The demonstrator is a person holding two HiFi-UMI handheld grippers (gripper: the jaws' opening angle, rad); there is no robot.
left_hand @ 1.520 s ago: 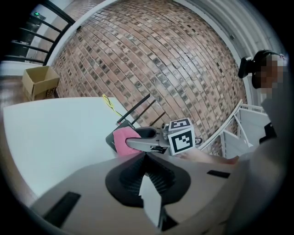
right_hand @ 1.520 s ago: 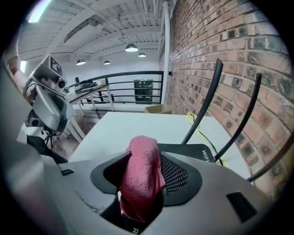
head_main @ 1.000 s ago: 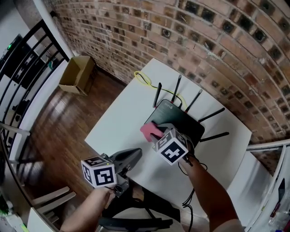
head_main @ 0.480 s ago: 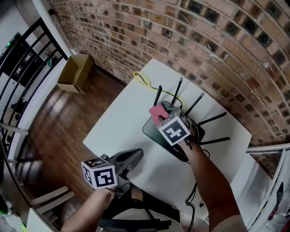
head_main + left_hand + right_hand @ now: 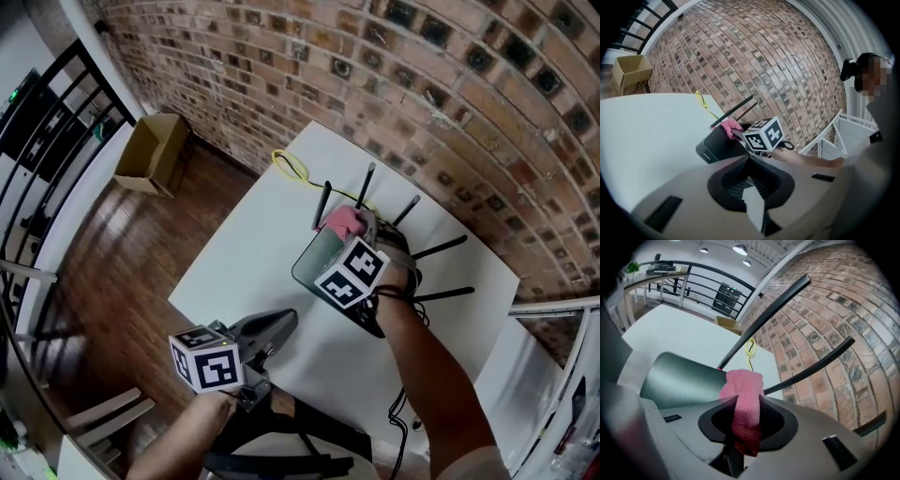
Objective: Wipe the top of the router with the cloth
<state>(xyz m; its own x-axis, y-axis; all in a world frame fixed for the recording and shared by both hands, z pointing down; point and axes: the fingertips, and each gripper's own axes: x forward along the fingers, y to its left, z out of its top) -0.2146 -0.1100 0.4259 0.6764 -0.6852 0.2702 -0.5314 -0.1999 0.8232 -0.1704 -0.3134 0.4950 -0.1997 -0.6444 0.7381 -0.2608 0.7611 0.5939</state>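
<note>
Your right gripper, fingers just tightened on the cloth, has swept up-frame across the router to its antennas. That looks like one pass done. Your left gripper idles closed and empty.

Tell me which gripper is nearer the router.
Right. The right gripper, shut on the cloth, is over the router's top; the left gripper hovers by the table's near edge, clear of it.
</note>
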